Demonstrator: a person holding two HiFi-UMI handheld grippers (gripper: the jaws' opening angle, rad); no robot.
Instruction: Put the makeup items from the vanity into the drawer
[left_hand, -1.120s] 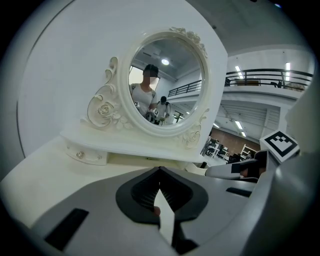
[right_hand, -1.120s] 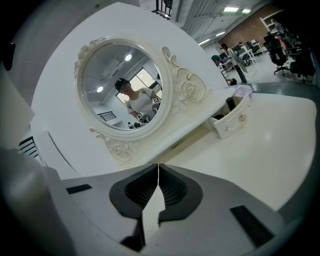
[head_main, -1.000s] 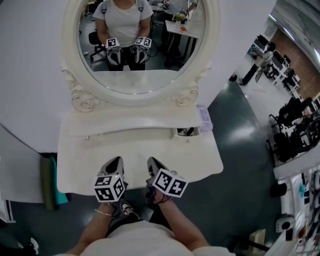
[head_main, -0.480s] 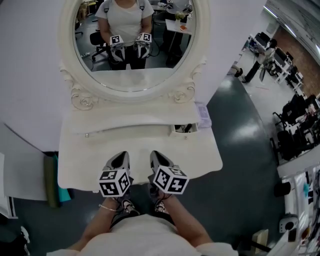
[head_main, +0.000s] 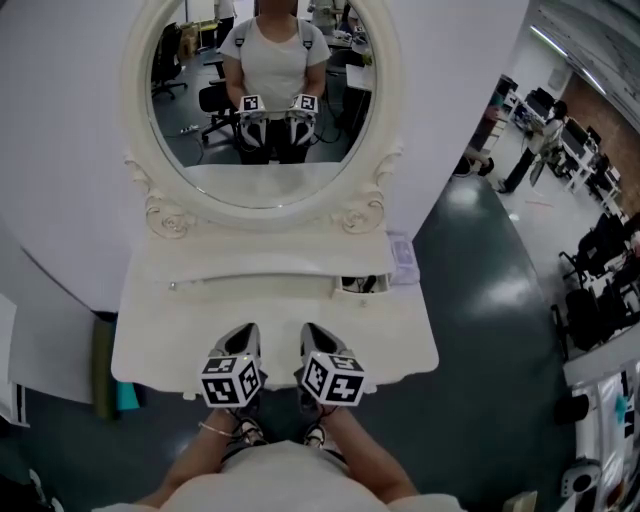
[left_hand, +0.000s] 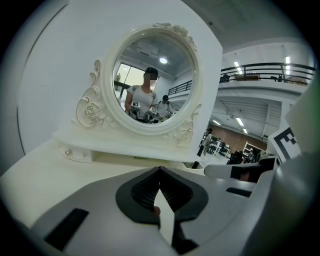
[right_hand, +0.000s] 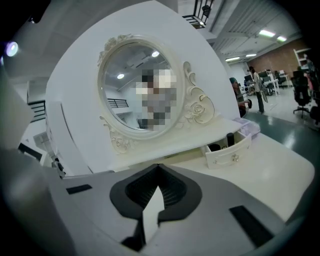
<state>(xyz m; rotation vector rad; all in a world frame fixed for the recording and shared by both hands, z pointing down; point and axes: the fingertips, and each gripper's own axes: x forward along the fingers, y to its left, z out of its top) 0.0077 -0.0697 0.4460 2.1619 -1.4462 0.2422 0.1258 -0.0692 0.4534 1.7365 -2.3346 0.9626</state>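
The white vanity has an oval mirror and a small drawer standing open at the right under the shelf. Dark makeup items stand upright inside that drawer. My left gripper and right gripper hover side by side over the vanity's front edge, pointing at the mirror. The left gripper's jaws meet at the tips and hold nothing. The right gripper is likewise shut and empty. No makeup item shows on the tabletop.
A pale lavender box lies on the shelf's right end, above the drawer. A green and teal object leans beside the vanity's left side. Dark floor lies to the right, with people and desks far off.
Both grippers have shifted a little over the vanity's front edge, and the right one has rolled so its marker cube sits squarer. The drawer stays open.
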